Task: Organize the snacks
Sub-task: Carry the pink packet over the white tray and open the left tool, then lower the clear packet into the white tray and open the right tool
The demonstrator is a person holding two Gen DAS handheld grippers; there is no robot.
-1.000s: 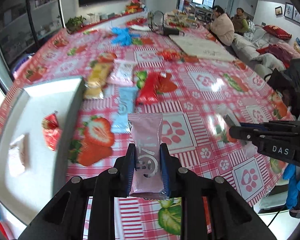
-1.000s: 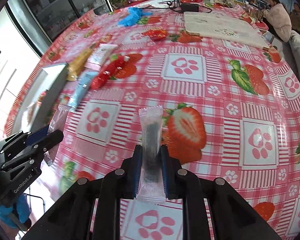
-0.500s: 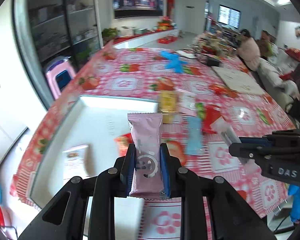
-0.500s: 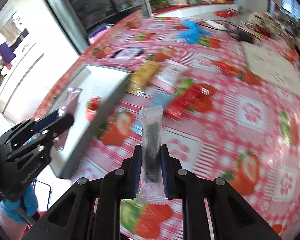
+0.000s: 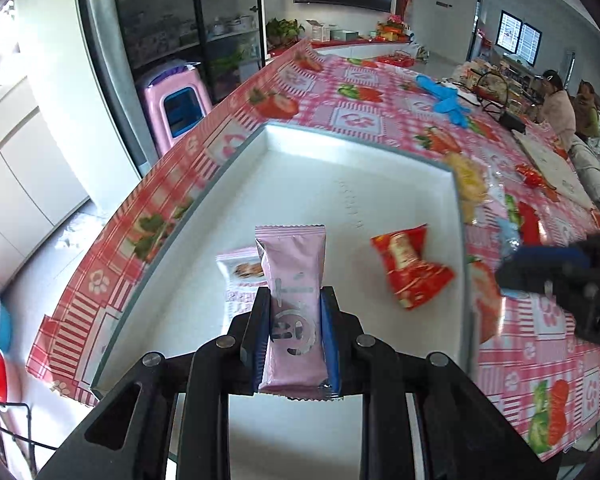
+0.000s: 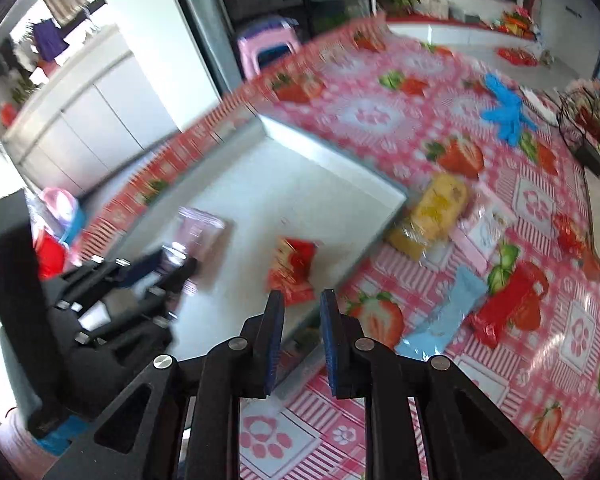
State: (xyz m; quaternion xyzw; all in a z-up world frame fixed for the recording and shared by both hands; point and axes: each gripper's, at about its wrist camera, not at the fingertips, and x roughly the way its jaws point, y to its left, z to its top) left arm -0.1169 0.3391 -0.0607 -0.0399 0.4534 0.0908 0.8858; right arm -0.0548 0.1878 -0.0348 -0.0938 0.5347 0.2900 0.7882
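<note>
My left gripper (image 5: pixel 295 294) is shut on a pink snack packet (image 5: pixel 292 256) and holds it upright over the white tray (image 5: pixel 320 184). In the tray lie a red packet (image 5: pixel 408 268) and a white biscuit packet (image 5: pixel 240 276). My right gripper (image 6: pixel 300 300) hangs over the tray's (image 6: pixel 260 184) near-right rim beside the red packet (image 6: pixel 294 268). Its jaws are opening and nothing is pressed between the pads. A blurred clear packet (image 6: pixel 300 364) shows low between the fingers, and I cannot tell whether it rests on anything. The left gripper (image 6: pixel 172 268) with the pink packet (image 6: pixel 198 228) shows at the left.
On the strawberry tablecloth right of the tray lie a yellow packet (image 6: pixel 436 208), a pale packet (image 6: pixel 488 224), a light blue packet (image 6: pixel 444 316) and a red packet (image 6: pixel 508 300). Blue gloves (image 6: pixel 504 112) lie farther back. A pink stool (image 5: pixel 176 100) stands beyond the table's edge. People (image 5: pixel 556 108) sit far right.
Both grippers have swung left from the open tablecloth to the tray. The clear packet has left the right pads, which have parted. The left gripper still holds the pink packet.
</note>
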